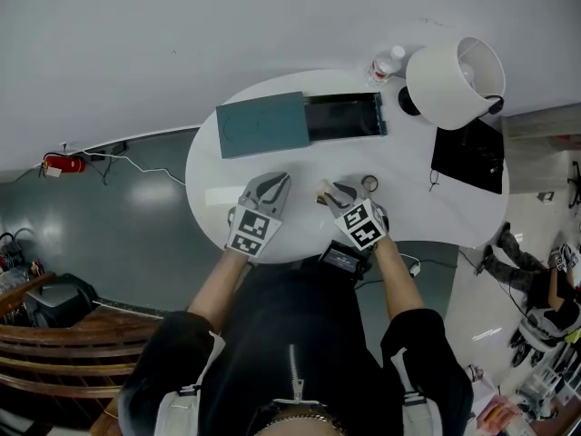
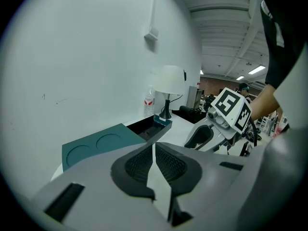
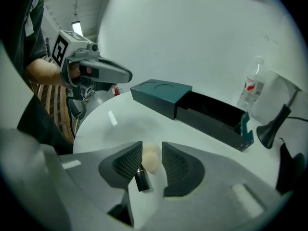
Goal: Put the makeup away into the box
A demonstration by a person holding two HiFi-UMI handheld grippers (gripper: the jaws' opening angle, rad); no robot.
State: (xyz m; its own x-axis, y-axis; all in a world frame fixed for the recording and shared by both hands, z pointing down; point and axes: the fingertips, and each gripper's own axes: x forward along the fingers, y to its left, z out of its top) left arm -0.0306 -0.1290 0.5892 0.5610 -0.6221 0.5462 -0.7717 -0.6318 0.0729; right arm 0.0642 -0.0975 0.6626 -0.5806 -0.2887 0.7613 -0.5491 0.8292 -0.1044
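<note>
The red label on the bottle [image 3: 250, 93] is showing too small to read. The makeup sponge [image 3: 151, 159] is lying between the parted jaws of the right tool [image 3: 151, 147]; the left tool [image 2: 154, 150] is sitting closed.

White table [image 1: 218, 182] with box [image 1: 263, 125], lamp [image 1: 451, 82], bottle [image 1: 387, 64]

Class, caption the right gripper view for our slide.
Right tongs open around a makeup brush; open box behind.

A white-shaded lamp [image 1: 454, 80] stands at the upper right of the round white surface [image 1: 227, 175], with a clear bottle [image 1: 388, 64] just left of it. A flat black item [image 1: 467, 155] lies below the lamp. A red fire extinguisher [image 1: 65, 163] sits on the floor, far left.
</note>
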